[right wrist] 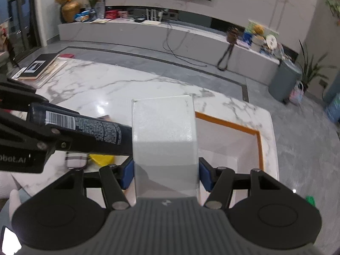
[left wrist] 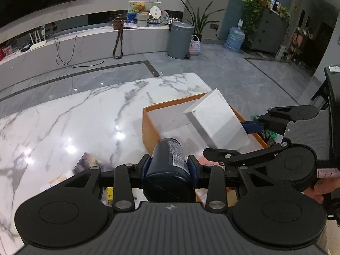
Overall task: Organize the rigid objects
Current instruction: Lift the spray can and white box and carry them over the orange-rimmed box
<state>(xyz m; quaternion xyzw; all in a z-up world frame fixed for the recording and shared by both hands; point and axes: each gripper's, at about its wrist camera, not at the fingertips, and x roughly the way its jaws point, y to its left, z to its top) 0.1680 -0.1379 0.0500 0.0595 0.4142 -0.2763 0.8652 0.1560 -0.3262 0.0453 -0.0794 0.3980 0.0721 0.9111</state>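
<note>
Dark cylindrical plastic bottle is pinched by the left hand-held gripper; judged stiff, slippery. Flat white rigid box is clamped at its sides by the right hand-held gripper; judged light.

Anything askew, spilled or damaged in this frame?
Nothing spilled or damaged. The white box is tilted only because the right hand-held gripper carries it over the orange bin; the left hand-held gripper holds a dark bottle.
</note>
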